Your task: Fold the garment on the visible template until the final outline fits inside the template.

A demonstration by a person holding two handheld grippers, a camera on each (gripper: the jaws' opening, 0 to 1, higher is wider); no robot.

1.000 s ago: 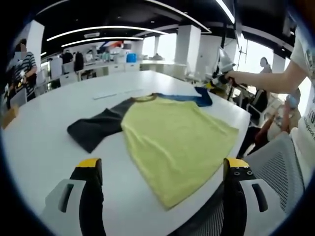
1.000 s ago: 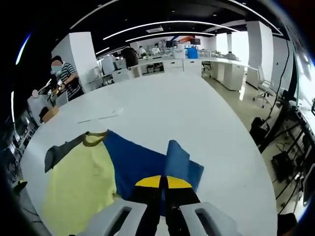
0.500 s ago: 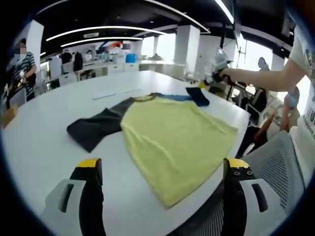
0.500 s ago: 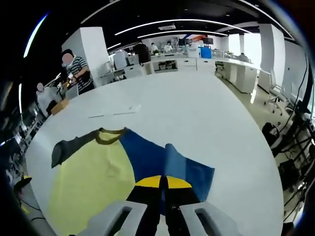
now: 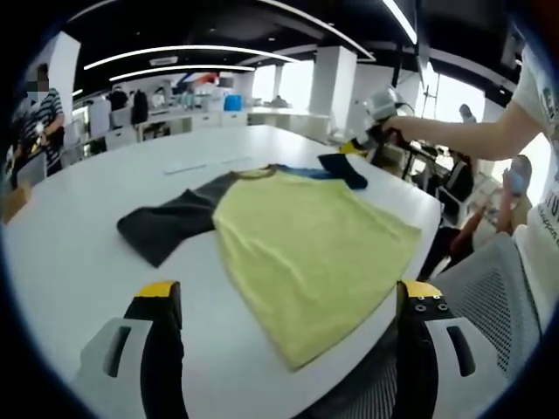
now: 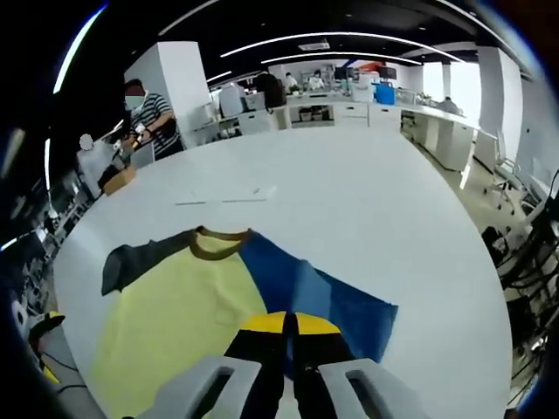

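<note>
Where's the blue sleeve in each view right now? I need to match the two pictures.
Left gripper view: the blue sleeve is right of centre in the upper half, at the shirt's far end, lifted by the right gripper.
Right gripper view: the blue sleeve is low and just right of centre, clamped in the right gripper.
Shared landmark: the brown collar.

T-shirt (image 5: 297,240) on white table (image 5: 79,253)

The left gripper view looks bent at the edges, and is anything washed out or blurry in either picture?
Left gripper view: fisheye curves the table edge, windows glare white behind the right gripper. Right gripper view: the shirt is sharp, ceiling strip lights bow, and the far desks are soft.
</note>
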